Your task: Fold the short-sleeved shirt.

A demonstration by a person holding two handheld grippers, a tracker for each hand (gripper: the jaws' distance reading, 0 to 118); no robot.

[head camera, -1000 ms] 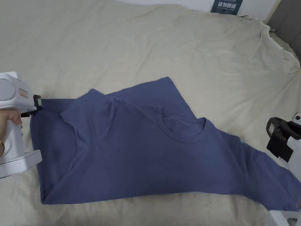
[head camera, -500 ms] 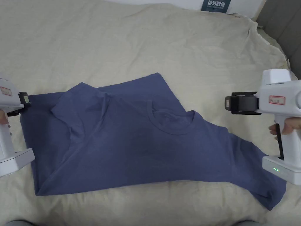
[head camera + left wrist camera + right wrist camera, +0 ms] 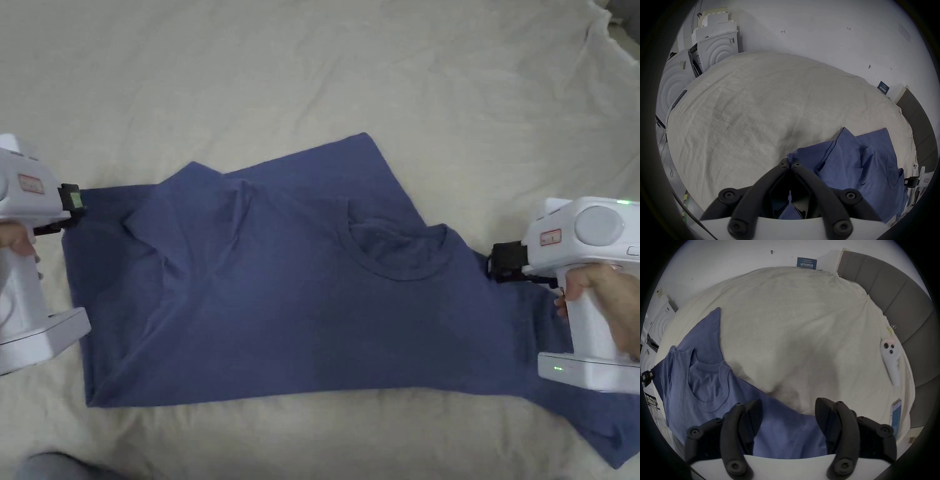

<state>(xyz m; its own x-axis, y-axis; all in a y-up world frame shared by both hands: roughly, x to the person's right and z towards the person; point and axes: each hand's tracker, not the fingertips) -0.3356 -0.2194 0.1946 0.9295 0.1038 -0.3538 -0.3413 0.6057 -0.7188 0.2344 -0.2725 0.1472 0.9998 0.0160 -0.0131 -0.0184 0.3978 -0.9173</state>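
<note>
The blue short-sleeved cotton shirt (image 3: 300, 300) lies partly folded on the cream bedsheet (image 3: 312, 75), neckline up. The left gripper (image 3: 790, 163) is clenched on the shirt's far corner, while the right gripper (image 3: 788, 404) hovers with jaws spread wide over the shoulder beside the collar.

- The bed (image 3: 312, 62), under a wrinkled cream sheet, carries the blue shirt (image 3: 300, 312) between both claws.
- Beyond the right gripper (image 3: 788, 412), apparently a white phone (image 3: 889, 356).
</note>
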